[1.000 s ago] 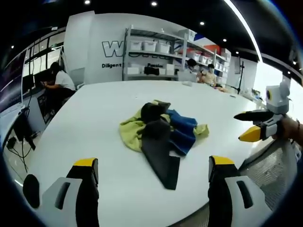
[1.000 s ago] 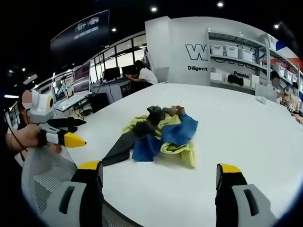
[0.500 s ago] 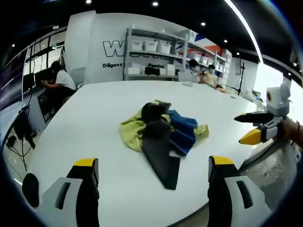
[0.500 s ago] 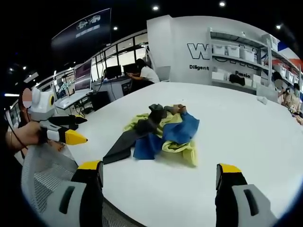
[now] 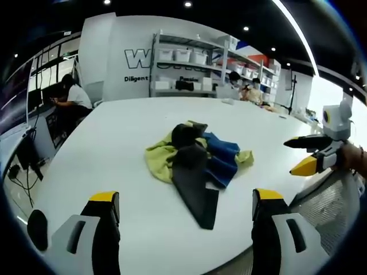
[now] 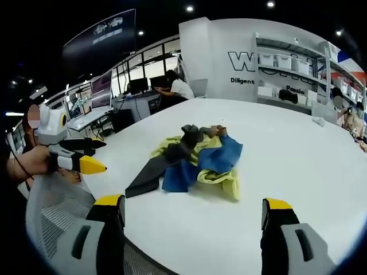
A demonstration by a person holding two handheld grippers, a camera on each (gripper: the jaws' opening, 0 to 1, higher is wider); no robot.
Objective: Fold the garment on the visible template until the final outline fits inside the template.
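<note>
the left gripper (image 5: 182, 209) and the right gripper (image 6: 194, 215) both hold their jaws wide apart with nothing between them. ahead of each, well apart, one crumpled garment (image 5: 194, 163) of yellow, blue and dark grey lies on the white table (image 5: 103, 149). beyond stand shelving racks (image 5: 189, 71).

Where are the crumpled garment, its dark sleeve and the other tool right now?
garment (image 5: 198, 157), left gripper view, on the bunched middle.
dark sleeve (image 6: 148, 175), right gripper view, on the flat dark strip.
right tool (image 5: 305, 153), left gripper view, between its tips.
</note>
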